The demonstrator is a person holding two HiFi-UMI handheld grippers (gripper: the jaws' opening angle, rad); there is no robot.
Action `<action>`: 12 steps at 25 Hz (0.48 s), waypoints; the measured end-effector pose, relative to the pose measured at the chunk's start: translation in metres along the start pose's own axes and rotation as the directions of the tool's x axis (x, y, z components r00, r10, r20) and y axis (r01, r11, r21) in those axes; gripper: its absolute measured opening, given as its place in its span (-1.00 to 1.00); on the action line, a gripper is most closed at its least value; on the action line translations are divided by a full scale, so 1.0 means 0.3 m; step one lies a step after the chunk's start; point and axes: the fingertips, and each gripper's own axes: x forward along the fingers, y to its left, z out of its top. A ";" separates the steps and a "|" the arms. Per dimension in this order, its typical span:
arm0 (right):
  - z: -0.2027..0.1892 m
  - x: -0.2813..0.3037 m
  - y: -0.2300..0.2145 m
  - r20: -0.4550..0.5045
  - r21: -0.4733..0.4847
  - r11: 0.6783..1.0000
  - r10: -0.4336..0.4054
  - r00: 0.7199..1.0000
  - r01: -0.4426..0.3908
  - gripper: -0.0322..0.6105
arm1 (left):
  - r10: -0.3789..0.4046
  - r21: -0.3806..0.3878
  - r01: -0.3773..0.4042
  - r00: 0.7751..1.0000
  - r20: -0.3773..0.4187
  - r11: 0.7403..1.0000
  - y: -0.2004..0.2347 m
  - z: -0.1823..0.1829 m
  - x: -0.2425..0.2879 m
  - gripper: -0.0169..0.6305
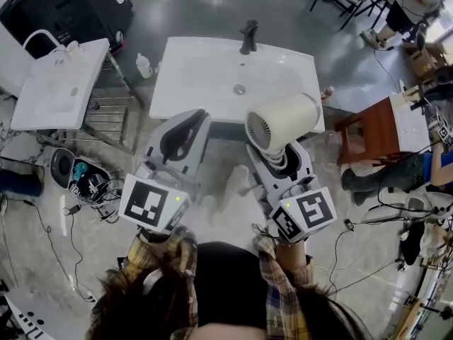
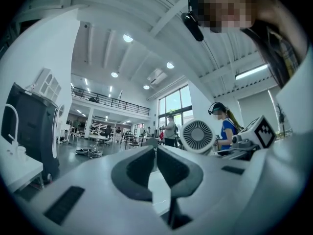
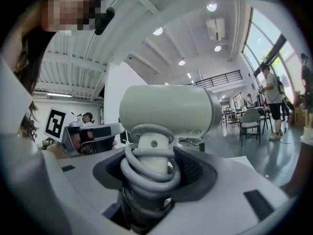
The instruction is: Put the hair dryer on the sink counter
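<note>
Cream plastic hair dryer point(image 1: 283, 121) sits centre-right in the head view, overlapping the front right edge of the white sink counter point(image 1: 205, 76). Its cord-wrapped handle is clamped between the jaws of the right gripper point(image 1: 279, 159). Just to its left, at the counter's front edge, the left gripper point(image 1: 195, 122) has its jaws pressed together on nothing.

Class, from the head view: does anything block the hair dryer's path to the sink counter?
Nothing visible does. The right gripper holds the hair dryer at the bare near edge of the sink counter; the faucet stands far back.
</note>
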 end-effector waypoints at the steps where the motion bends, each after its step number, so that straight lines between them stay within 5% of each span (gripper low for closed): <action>1: -0.004 0.004 -0.020 -0.003 0.000 1.000 -0.006 1.000 0.006 -0.11 | 0.000 -0.001 0.000 1.000 -0.002 1.000 0.001 -0.004 0.011 -0.84; 12: 0.032 0.223 -0.314 -0.009 0.005 1.000 -0.013 1.000 0.013 -0.11 | 0.023 0.006 -0.023 0.999 -0.024 1.000 0.124 -0.052 0.300 -0.84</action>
